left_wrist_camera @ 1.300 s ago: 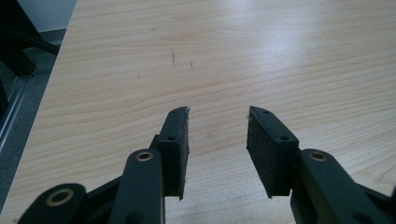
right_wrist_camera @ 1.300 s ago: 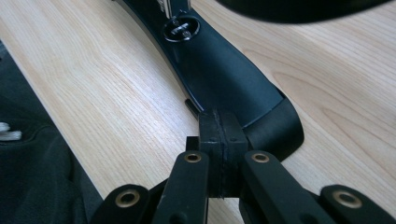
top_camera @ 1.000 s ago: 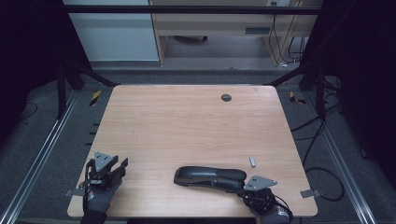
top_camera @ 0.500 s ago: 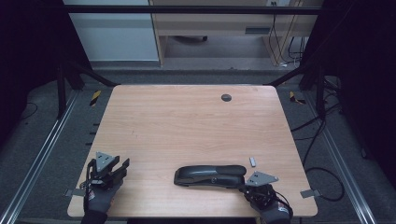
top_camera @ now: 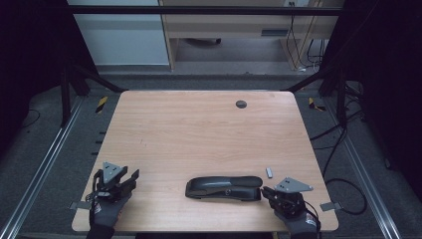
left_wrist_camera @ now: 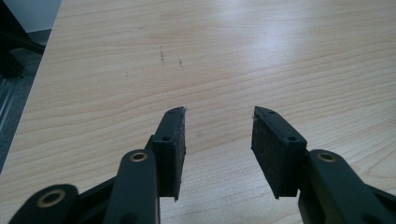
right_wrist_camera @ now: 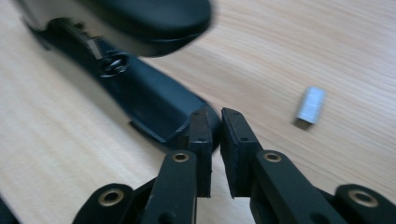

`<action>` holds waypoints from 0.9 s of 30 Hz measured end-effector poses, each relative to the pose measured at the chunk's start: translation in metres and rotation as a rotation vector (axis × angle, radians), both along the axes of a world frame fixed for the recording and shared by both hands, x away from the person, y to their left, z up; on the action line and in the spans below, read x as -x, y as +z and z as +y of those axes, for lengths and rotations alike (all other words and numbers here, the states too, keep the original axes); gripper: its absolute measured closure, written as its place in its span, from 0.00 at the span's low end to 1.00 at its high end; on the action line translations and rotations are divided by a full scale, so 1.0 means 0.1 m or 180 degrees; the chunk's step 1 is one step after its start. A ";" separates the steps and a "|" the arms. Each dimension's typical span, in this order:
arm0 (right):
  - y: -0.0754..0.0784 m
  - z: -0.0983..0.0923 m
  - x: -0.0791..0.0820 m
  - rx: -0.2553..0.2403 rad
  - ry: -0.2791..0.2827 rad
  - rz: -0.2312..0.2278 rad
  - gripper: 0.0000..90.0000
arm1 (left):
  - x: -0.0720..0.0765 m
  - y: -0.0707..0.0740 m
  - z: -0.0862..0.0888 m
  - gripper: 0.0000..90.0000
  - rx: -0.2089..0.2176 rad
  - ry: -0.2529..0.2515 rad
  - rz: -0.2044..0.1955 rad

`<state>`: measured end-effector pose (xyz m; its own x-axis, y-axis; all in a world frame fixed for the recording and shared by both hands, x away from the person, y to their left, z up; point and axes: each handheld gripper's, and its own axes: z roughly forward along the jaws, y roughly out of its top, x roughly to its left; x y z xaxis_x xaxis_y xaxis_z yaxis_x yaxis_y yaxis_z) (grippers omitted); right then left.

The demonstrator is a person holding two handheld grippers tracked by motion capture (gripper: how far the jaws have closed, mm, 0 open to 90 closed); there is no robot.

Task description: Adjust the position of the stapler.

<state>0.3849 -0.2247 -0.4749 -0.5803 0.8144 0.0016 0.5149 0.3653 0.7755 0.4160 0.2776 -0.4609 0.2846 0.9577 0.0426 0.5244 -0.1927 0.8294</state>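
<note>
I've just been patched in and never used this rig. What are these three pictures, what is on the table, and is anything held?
A person works with two hand-held tools, each with two black jaws. The high view looks down on the wooden table; the other two cameras ride on the tools.

The left gripper is open over bare wood, holding nothing. The right gripper sits at the near end of a black stapler; its jaws have just been opening, a narrow gap shows, and they grip nothing. A small block of staples lies beside the stapler.

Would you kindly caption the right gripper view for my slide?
Right tongs, slightly parted, at the black stapler's base end; staple strip lies on the wooden table.
</note>
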 end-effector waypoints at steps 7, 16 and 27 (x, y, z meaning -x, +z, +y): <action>0.02 -0.11 -0.03 -0.0018 -0.0153 -0.0053 0.85 | 0.01 0.02 -0.03 0.56 0.0010 -0.0066 -0.0005; 0.01 -0.21 -0.10 -0.0084 -0.0297 -0.0140 0.78 | 0.06 0.12 -0.27 0.47 -0.0084 -0.0366 -0.0124; -0.02 -0.30 -0.20 0.0016 -0.0503 -0.0193 0.67 | 0.11 0.24 -0.54 0.38 -0.0179 -0.0643 -0.0191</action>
